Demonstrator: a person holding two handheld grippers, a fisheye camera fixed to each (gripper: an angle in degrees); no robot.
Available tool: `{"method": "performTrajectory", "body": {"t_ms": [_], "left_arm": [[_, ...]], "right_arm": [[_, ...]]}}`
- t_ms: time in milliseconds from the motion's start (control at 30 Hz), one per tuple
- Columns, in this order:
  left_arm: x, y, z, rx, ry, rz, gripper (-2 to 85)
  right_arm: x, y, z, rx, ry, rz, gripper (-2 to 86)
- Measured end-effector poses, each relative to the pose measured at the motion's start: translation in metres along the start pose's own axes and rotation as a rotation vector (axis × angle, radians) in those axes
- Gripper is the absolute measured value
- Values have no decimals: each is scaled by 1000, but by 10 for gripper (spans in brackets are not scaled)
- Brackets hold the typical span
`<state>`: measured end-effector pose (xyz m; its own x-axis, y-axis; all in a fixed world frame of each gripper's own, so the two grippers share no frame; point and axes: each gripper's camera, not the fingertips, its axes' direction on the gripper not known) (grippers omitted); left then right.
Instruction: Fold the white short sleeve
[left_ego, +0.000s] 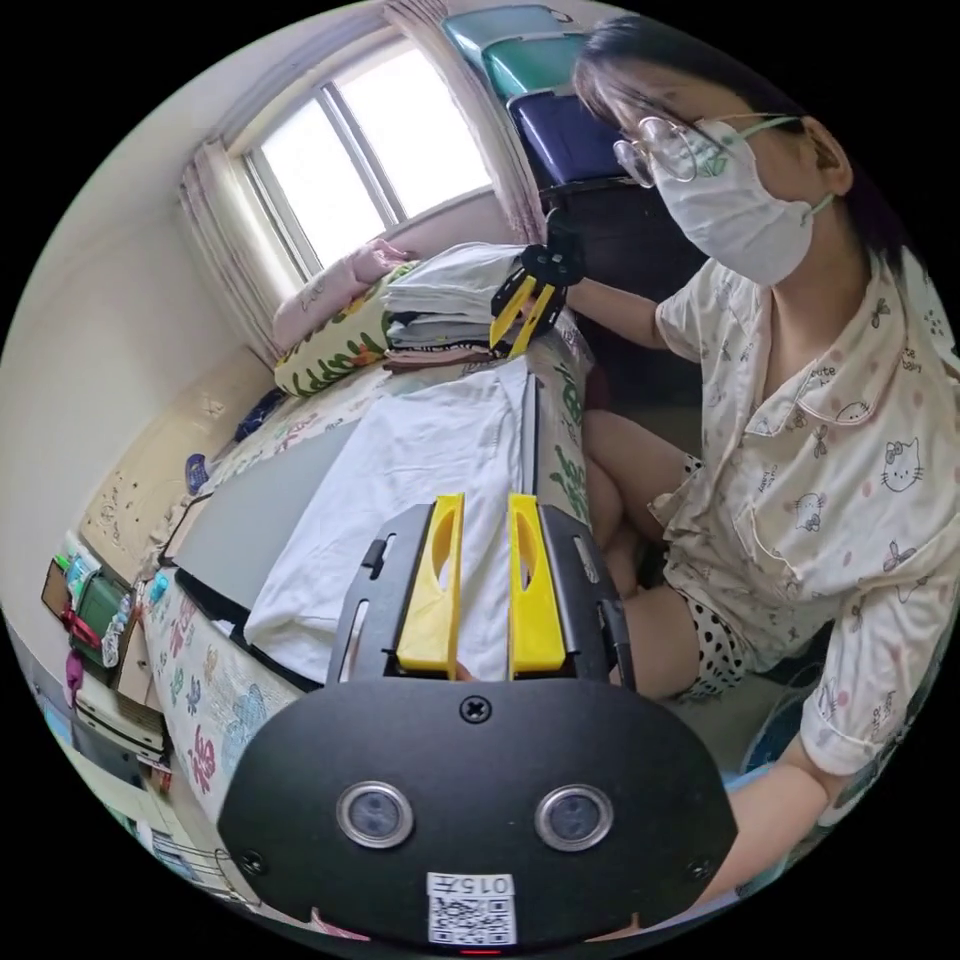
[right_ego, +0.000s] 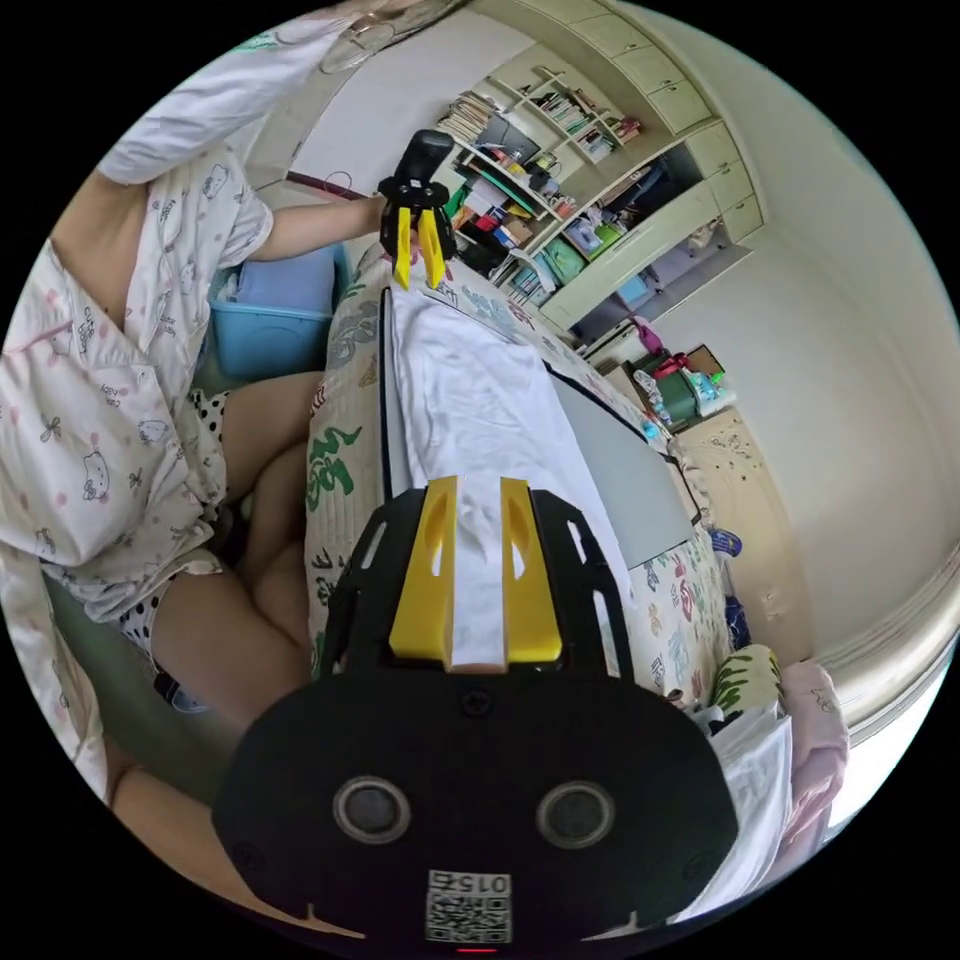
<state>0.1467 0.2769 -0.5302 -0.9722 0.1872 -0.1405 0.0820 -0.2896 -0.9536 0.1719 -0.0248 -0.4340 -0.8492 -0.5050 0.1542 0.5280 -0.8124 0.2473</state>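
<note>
Left gripper (left_ego: 485, 520) sits right over the near end of the white short sleeve shirt (left_ego: 420, 500), yellow jaws a narrow gap apart, and I honestly can't tell if they're pinching cloth. Right gripper (right_ego: 475, 530) is over the opposite end, jaws a bit apart with white fabric showing between them, nothing clearly clamped. Shirt's lying folded into a long strip on a grey board (right_ego: 625, 475) on the patterned bed cover (right_ego: 340, 420). Further off, a stack of folded clothes (left_ego: 440, 305), then the window (left_ego: 370, 150).
</note>
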Motion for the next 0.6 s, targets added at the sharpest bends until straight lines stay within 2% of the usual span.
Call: {"method": "performTrajectory", "body": {"t_ms": [167, 267, 433, 600], "left_arm": [[8, -1, 79, -183, 43, -25, 84], [0, 5, 114, -214, 88, -72, 72], [3, 16, 151, -239, 129, -77, 11], [-16, 30, 141, -123, 4, -116, 2]], "right_arm": [[35, -8, 20, -79, -179, 47, 90], [59, -8, 33, -115, -275, 98, 83], [78, -21, 35, -167, -257, 88, 37], [120, -45, 13, -113, -112, 149, 9]]}}
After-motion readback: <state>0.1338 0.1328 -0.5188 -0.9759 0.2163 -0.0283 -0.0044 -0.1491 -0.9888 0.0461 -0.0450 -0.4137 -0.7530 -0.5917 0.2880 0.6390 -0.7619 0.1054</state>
